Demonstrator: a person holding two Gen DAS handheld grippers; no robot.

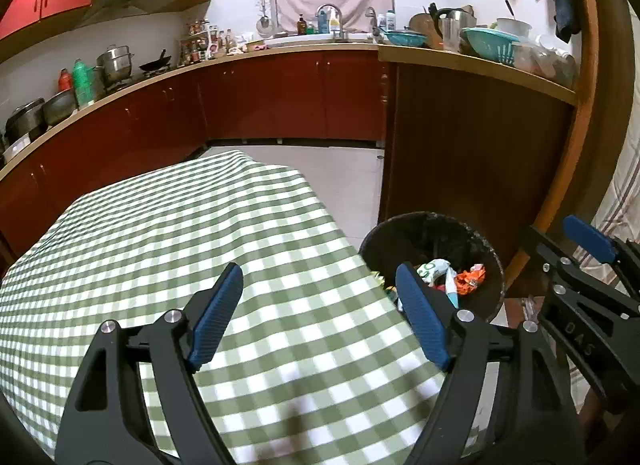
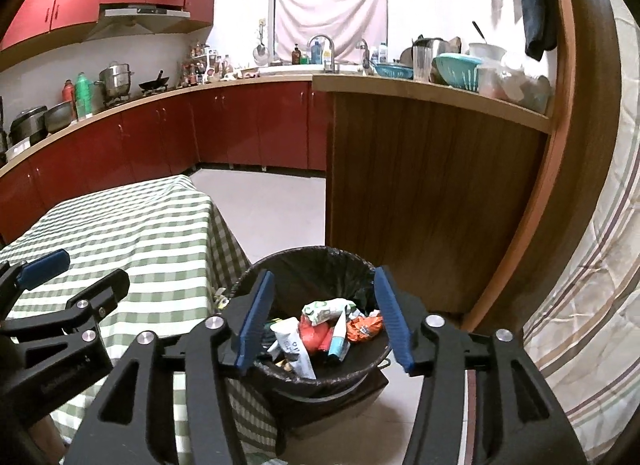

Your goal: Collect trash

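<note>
A round bin with a black liner (image 2: 352, 373) stands on the floor beside the table and holds several crumpled wrappers and tubes (image 2: 320, 329). My right gripper (image 2: 326, 317) is open and empty, just above the bin's mouth. My left gripper (image 1: 320, 301) is open and empty over the right side of the green checked tablecloth (image 1: 160, 245). The bin (image 1: 404, 237) with its trash (image 1: 452, 275) shows in the left wrist view too, right of the table. The right gripper (image 1: 592, 241) shows at the right edge there, and the left gripper's fingers (image 2: 46, 265) at the left edge of the right wrist view.
A wooden counter panel (image 2: 432, 193) stands behind the bin, with dishes and teal baskets (image 2: 456, 69) on top. Red cabinets (image 2: 160, 137) run along the far wall under a worktop with pots. A striped curtain (image 2: 592, 325) hangs at the right. Tiled floor (image 2: 268, 209) lies beyond the table.
</note>
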